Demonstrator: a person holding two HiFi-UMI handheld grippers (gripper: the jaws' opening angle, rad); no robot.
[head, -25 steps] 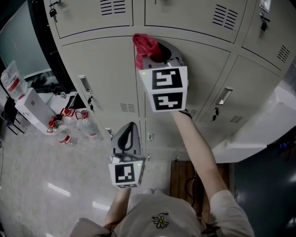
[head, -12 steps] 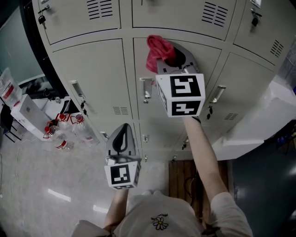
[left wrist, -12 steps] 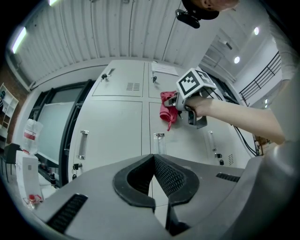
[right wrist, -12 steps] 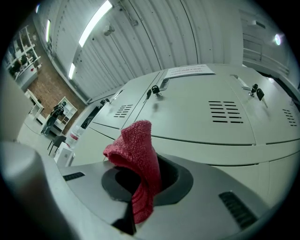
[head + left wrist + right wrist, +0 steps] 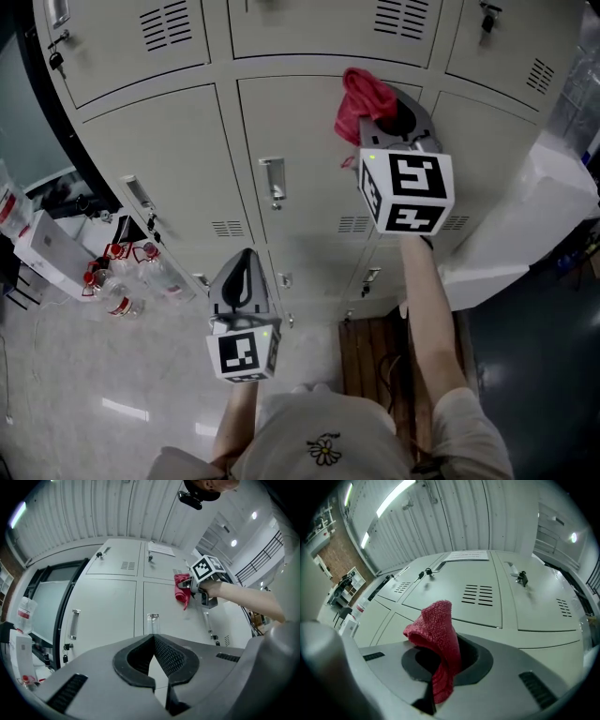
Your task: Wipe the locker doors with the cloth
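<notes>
Right gripper (image 5: 397,116) is being clamped on red terry cloth (image 5: 362,94). Firm, flat contact with beige metal locker door (image 5: 298,131) is being needed.

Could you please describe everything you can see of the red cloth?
The red cloth looks like plain looped terry, crumpled into a folded bunch. The right gripper is shut on it: a strip trails back between the jaws and the bunched top pokes out past their tips. In the head view it seems to press on the upper right of a beige locker door.
</notes>
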